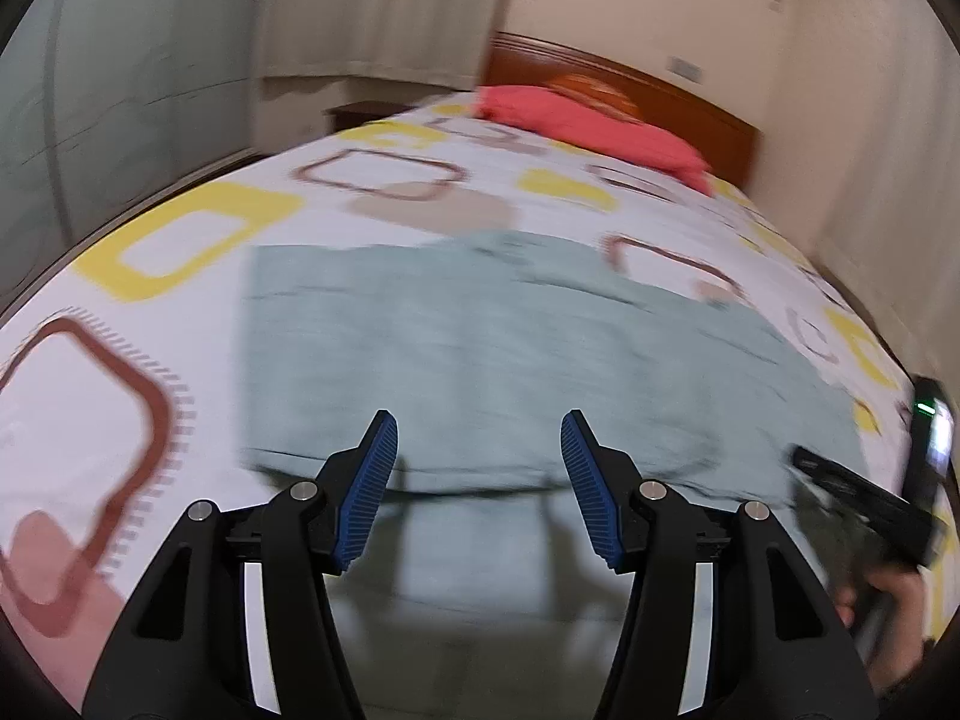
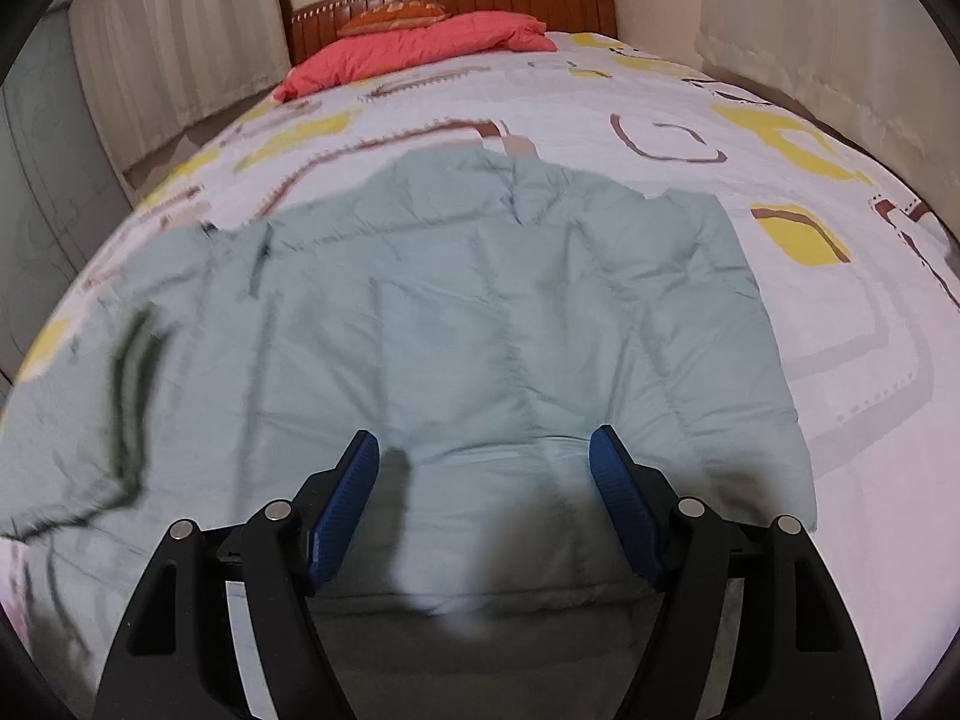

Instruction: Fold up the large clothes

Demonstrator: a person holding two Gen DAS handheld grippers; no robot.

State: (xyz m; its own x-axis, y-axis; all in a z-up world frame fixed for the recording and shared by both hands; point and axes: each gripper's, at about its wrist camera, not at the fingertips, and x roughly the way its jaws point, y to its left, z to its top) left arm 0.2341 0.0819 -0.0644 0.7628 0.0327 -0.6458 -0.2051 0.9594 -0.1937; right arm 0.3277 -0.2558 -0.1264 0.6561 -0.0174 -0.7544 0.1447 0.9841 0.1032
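Jacket (image 2: 456, 324) flat on bed (image 2: 840, 360) | left tool (image 1: 479, 480) wide open, empty | right tool (image 2: 483, 504) wide open, empty

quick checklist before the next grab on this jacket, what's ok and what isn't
1. Left gripper open: ok.
2. Right gripper open: ok.
3. Neither holds cloth yet: ok, both gaps show only the jacket beyond.
4. Jacket lies spread on the bed: ok, though the left-wrist view is blurred.
5. Near hem within both grippers' line: ok, just ahead of the fingers.
6. Jacket's left-side sleeve flat: cannot tell, blurred and rumpled.
7. Red pillow clear of the jacket: ok, up by the headboard.
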